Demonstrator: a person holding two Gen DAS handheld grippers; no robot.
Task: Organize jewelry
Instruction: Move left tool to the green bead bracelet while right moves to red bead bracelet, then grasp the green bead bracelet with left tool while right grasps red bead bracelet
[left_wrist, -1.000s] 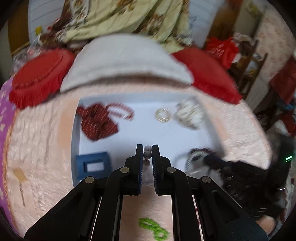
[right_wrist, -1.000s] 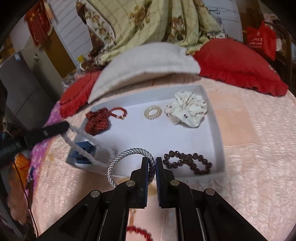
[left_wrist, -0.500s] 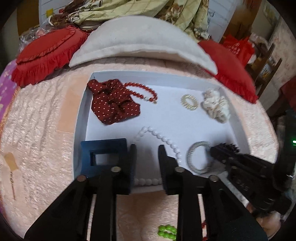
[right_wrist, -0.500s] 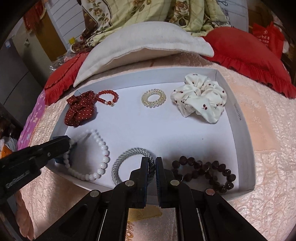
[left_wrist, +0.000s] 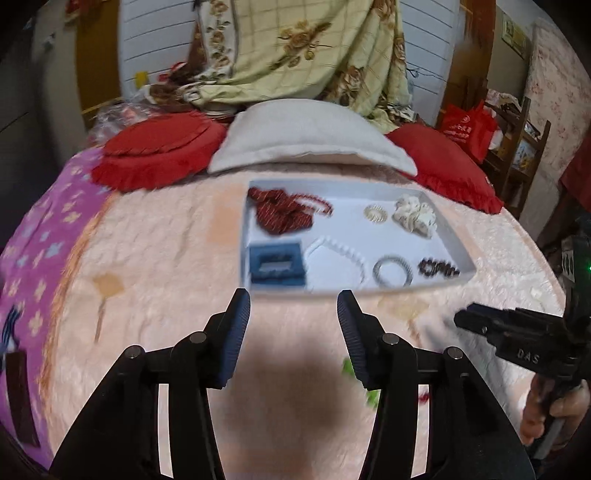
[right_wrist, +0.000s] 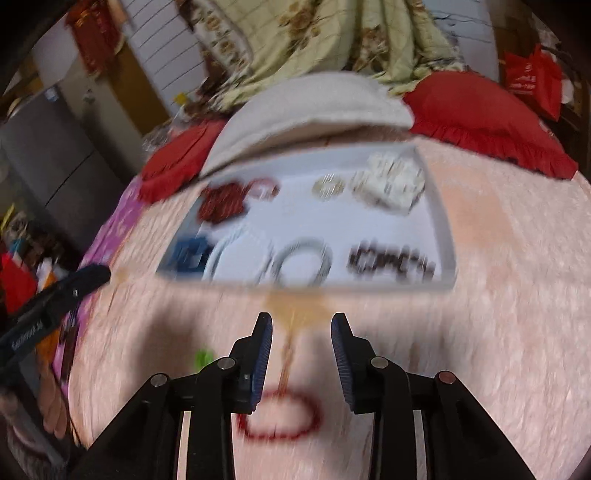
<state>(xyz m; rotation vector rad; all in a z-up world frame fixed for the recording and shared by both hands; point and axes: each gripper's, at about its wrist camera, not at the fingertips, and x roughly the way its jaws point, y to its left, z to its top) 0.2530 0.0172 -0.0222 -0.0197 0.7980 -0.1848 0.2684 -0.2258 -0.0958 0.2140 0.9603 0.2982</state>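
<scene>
A white tray (left_wrist: 460, 247) on the pink bedspread holds a white pearl bracelet (left_wrist: 343, 254), a silver bangle (left_wrist: 392, 270), a dark bead bracelet (left_wrist: 439, 268), a blue box (left_wrist: 277, 264), a dark red scrunchie (left_wrist: 280, 214) and a cream scrunchie (left_wrist: 415, 216). My left gripper (left_wrist: 293, 321) is open and empty, in front of the tray. My right gripper (right_wrist: 302, 341) is open and empty, above a red bead bracelet (right_wrist: 280, 421) on the bedspread. A green bead bracelet (left_wrist: 364, 380) lies by my left gripper's right finger. The tray (right_wrist: 441, 221) also shows, blurred, in the right wrist view.
A white pillow (left_wrist: 310, 144) and two red cushions (left_wrist: 159, 147) lie behind the tray. A purple flowered cloth (left_wrist: 33, 251) covers the bed's left side. The right gripper's body (left_wrist: 524, 343) shows at the right of the left wrist view.
Both grippers have pulled back from the tray and opened wide. The pearl bracelet and the silver bangle, held a second ago, now lie in the tray.
</scene>
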